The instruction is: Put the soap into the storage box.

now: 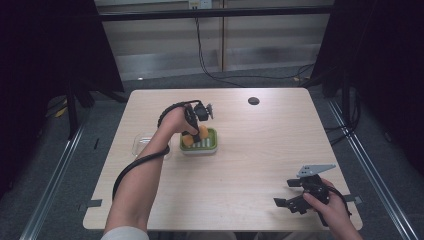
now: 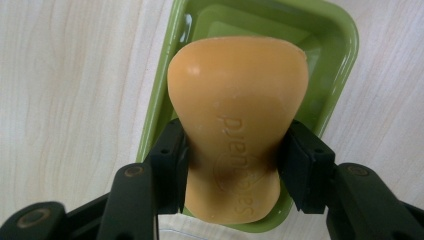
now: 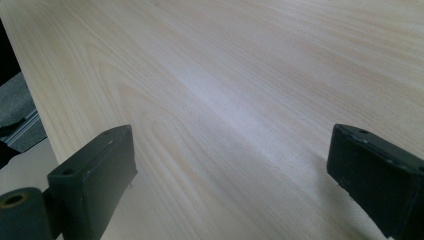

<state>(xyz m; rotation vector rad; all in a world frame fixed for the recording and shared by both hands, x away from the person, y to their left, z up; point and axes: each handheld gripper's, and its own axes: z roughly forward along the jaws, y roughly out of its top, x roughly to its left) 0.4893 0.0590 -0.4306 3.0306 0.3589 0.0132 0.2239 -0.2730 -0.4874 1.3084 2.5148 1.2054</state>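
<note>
Left gripper view: left gripper [image 2: 232, 165] pinching an orange soap bar [image 2: 235, 120] by its narrow waist directly over the green soap dish [image 2: 345, 55], apparently for placing or lifting; right gripper [image 3: 235, 175], spread and empty, idles on the bench [image 3: 225, 75] well apart from the dish.

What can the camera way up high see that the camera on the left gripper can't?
High view alone: the whole table, the person's arms, the right gripper held open low near the table's near right corner, a clear lid-like piece beside the dish, a small dark disc, and the floor and cables beyond.

Left gripper view alone: the raised lettering pressed into the orange soap, and how the jaws press its narrower end.

Both: the left gripper shut on the soap, over the green dish, on pale wood.
</note>
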